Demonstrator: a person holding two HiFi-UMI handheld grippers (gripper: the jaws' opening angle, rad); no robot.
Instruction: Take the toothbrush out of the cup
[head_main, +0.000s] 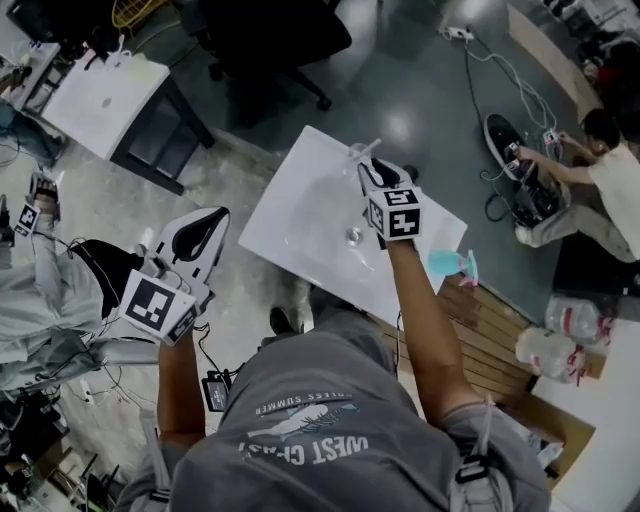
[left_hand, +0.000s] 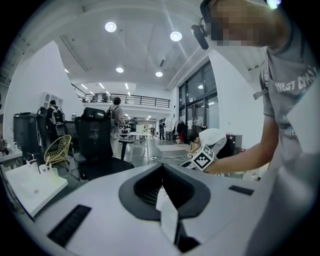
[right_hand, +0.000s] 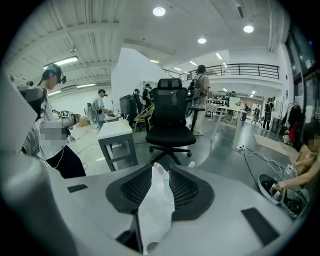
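Toothbrush (head_main: 360, 151): pale and translucent, at the far edge of the white table (head_main: 300, 225), right at the tips of the right gripper (head_main: 368, 168). In the right gripper view its lavender end (right_hand: 159, 172) shows in the gap between the jaws.
Cup (head_main: 352, 237): small and clear, on the table on the near side of the toothbrush and apart from it. It is beside the right gripper's body. Detail is too fine to tell more.
Right gripper (right_hand: 161, 166): jaws stand apart, with the white table surface visible through the gap. The pads are not seen pressing on the toothbrush.
Left gripper (head_main: 205, 228): held off the table's left side, over the pale floor. Its jaws (left_hand: 162, 172) show a narrow gap with nothing between them.
Office chair (right_hand: 170, 125): black, on the floor beyond the table's far side.
Bystander (head_main: 610, 170): crouched on the floor at far right, among cables.
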